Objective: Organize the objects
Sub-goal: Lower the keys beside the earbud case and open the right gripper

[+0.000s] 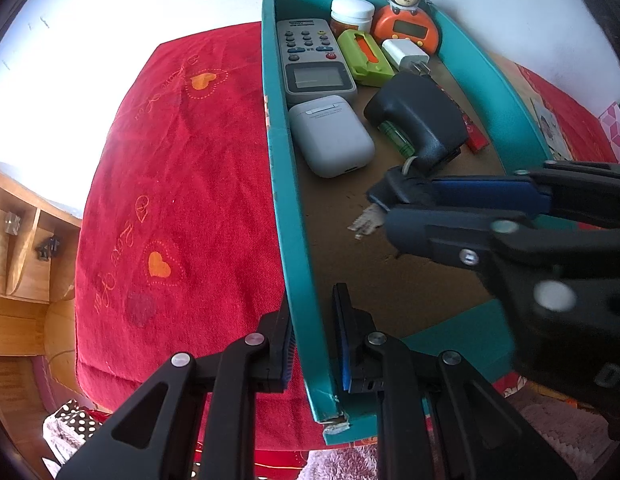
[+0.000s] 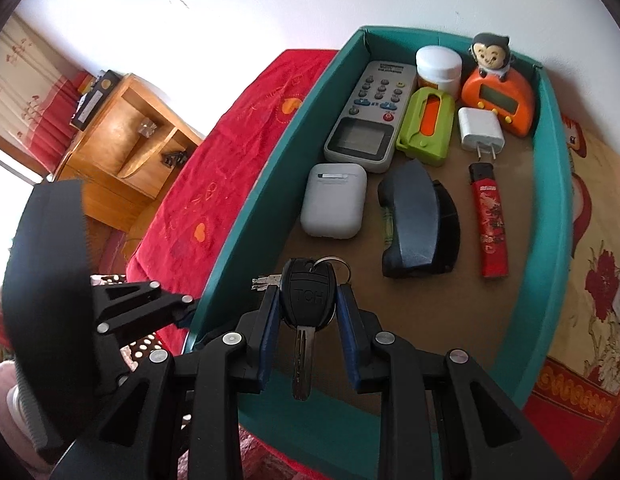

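Observation:
My right gripper [image 2: 309, 291] is shut on a black key [image 2: 307, 304] marked TCH, pinched by its head between the blue pads. The blade points back toward the camera, and a ring with small keys [image 2: 266, 281] hangs off the far end. The key hangs low over the near end of an open teal box [image 2: 246, 216]. In the left wrist view that gripper [image 1: 390, 204] reaches in from the right with the keys [image 1: 366, 222]. My left gripper [image 1: 314, 300] is shut on the box's left wall [image 1: 276, 152], one finger outside and one inside.
The box holds a grey remote [image 2: 370, 116], a white earbud case [image 2: 334, 206], a white-lidded jar [image 2: 438, 64], a green holder [image 2: 428, 126], an orange monkey timer [image 2: 498, 96], a white plug [image 2: 481, 128], a black object [image 2: 414, 224] and a red lighter [image 2: 490, 220]. A red cloth [image 1: 182, 184] lies left, a wooden shelf [image 2: 126, 148] beyond.

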### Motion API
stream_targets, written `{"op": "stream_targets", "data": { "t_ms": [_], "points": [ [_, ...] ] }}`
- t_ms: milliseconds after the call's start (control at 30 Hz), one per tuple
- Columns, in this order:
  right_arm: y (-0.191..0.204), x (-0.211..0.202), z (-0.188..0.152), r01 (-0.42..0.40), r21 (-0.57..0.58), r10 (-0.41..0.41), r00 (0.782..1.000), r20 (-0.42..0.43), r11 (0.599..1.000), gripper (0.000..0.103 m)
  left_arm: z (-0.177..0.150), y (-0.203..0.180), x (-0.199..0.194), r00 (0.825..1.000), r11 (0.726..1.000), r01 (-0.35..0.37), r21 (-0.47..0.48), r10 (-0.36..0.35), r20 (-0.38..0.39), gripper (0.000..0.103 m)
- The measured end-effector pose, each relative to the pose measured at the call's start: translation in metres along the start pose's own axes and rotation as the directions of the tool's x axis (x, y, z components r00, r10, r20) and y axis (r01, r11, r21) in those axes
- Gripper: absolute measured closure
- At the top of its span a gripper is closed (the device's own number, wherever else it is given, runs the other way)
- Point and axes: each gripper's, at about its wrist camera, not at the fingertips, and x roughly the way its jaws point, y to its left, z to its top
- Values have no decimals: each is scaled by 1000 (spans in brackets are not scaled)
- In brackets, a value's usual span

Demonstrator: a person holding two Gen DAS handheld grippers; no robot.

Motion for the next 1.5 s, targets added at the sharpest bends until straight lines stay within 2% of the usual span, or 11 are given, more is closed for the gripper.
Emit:
{"op": "stream_targets", "data": {
  "t_ms": [467,800,967,1167,1333,1400,1500],
  "points": [
    [4,23,7,16,15,-16,1000,-26,1000,74,1,0,1,1000,1000,5,2,-5,0,88],
    [5,40,4,-13,37,15,997,-75,999,74,1,0,1,1000,1000,9,4,-9,0,88],
    [7,32,6,-30,18,32,998,-61,999,71,1,0,1,1000,1000,9,4,-9,0,88],
    [6,13,6,-6,-19,5,999,-39,1000,69,1,0,1,1000,1000,9,2,-9,0,88],
    [-1,9,1,52,-85,-56,997,-44,995,69,1,1,1,1000,1000,9,2,-9,0,88],
    [1,12,-2,92,-132,-99,994,-50,987,78,1,1,1,1000,1000,9,3,-9,0,88],
    [5,20,-4,112,-177,-124,990,-62,978,81,1,1,1,1000,1000,9,2,-9,0,88]
  ]
}}
